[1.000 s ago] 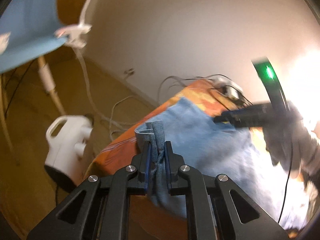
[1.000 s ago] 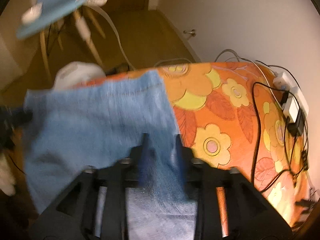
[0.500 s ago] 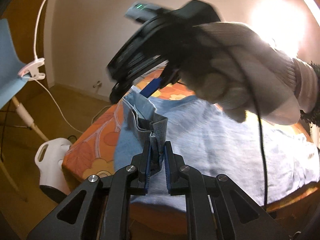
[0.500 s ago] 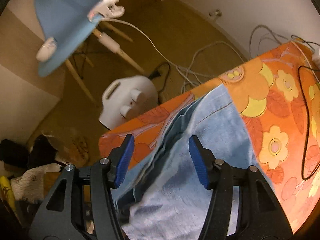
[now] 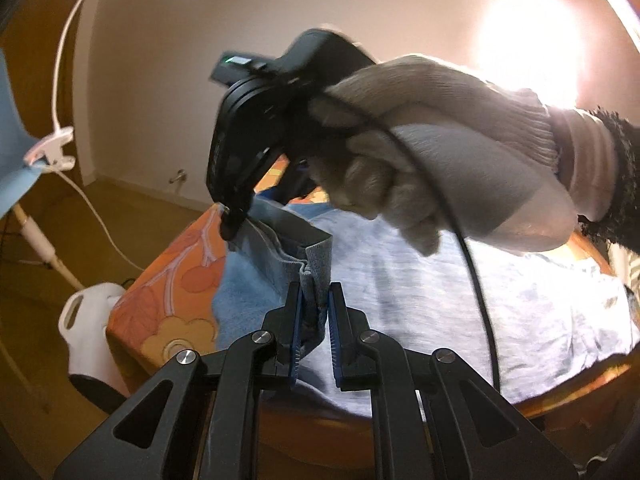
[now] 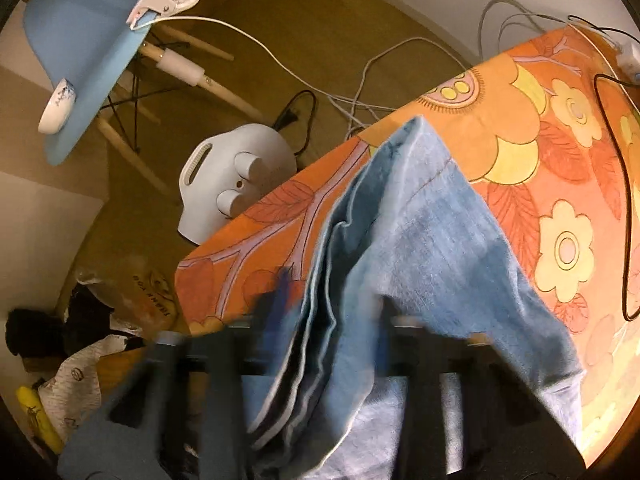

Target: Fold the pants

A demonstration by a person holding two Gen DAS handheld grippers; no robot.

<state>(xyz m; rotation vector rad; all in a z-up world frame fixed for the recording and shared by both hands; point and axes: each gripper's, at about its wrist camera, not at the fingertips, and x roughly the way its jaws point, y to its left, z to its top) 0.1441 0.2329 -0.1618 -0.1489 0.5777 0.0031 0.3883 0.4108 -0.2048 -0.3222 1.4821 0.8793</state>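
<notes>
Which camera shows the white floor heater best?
The right wrist view. It looks down on the heater whole: handle slot, two knobs, and its place on the floor beside the table corner. The left wrist view catches only part of it at the lower left, half hidden behind the table edge and the gripper frame.

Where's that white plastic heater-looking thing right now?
The white appliance stands on the floor just off the corner of the orange flowered tablecloth, at the centre-left of the right wrist view. It is below the blue chair, with cables trailing behind it.
</notes>
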